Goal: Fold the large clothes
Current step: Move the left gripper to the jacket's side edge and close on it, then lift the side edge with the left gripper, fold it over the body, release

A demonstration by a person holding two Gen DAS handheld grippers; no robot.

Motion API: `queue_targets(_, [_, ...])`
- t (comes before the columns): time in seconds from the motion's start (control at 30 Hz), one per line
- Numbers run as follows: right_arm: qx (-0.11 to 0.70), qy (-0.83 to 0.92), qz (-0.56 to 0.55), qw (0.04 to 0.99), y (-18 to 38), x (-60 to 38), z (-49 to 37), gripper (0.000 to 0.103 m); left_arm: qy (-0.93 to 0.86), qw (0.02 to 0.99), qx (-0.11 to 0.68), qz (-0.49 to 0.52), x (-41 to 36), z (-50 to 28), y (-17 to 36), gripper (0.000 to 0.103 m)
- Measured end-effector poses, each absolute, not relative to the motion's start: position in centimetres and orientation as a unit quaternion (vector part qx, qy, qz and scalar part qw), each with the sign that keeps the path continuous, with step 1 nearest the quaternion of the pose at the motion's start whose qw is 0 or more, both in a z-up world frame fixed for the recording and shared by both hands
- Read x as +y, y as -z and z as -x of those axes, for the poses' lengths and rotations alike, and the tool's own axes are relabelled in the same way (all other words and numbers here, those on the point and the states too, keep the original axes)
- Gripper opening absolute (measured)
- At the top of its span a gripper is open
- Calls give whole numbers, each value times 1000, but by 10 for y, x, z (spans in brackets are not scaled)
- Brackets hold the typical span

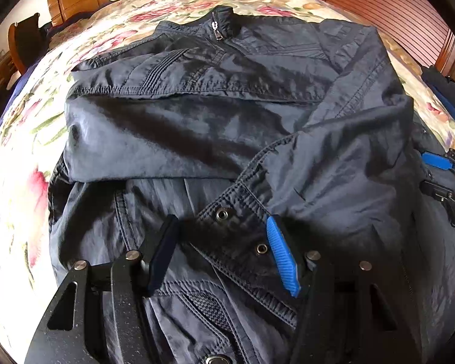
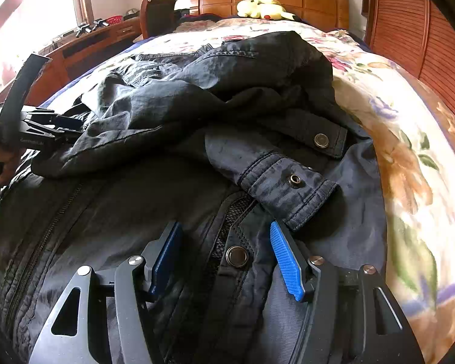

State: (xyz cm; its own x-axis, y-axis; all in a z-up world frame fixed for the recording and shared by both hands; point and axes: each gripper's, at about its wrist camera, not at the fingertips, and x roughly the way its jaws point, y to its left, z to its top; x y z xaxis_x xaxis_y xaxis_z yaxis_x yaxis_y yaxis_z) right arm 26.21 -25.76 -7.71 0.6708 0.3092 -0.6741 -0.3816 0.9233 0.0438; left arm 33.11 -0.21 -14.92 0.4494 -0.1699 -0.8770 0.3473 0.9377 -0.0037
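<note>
- Two grippers work the dark jacket (image 1: 215, 127), which lies front-up on the floral bedspread (image 1: 21, 163) with both sleeves crossed over its chest.
- Best practice, as I judge it — take the hem at both corners and lift evenly so the crossed sleeves stay put.
- The left gripper (image 1: 224, 251) tilts steeply down, jaws half-spread around the snap cuff (image 1: 227, 221); pads don't visibly press it.
- The right gripper (image 2: 227, 254) slants lower-angled — jaws half-spread astride the zipper placket (image 2: 227, 261), gripping nothing.
</note>
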Motion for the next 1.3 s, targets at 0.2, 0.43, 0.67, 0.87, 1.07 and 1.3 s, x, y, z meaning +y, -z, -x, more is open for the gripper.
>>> queue_targets(0.2, [359,-189,50,913,77,-257,-262,63,172,844,490,-133,-13,-309,145,44])
queue_targets(0.43, [358,-189,50,913,77,-257,-262,63,169,842,487,-159,-20,-297,136,18])
queue_targets(0.67, [358,-190,48,913,77,-258,-262,63,102,890,409,-175,-8,-297,83,16])
queue_targets(0.87, [358,-190,49,913,77,-258,-262,63,21,929,323,-181,20,-317,5,16])
queue_targets(1.07, [358,-190,48,913,77,-258,-262,63,3,942,269,-201,21,-319,-43,16])
queue_targets(1.3, [358,-190,48,913,77,-259,-262,63,15,909,353,-219,25,-323,5,16])
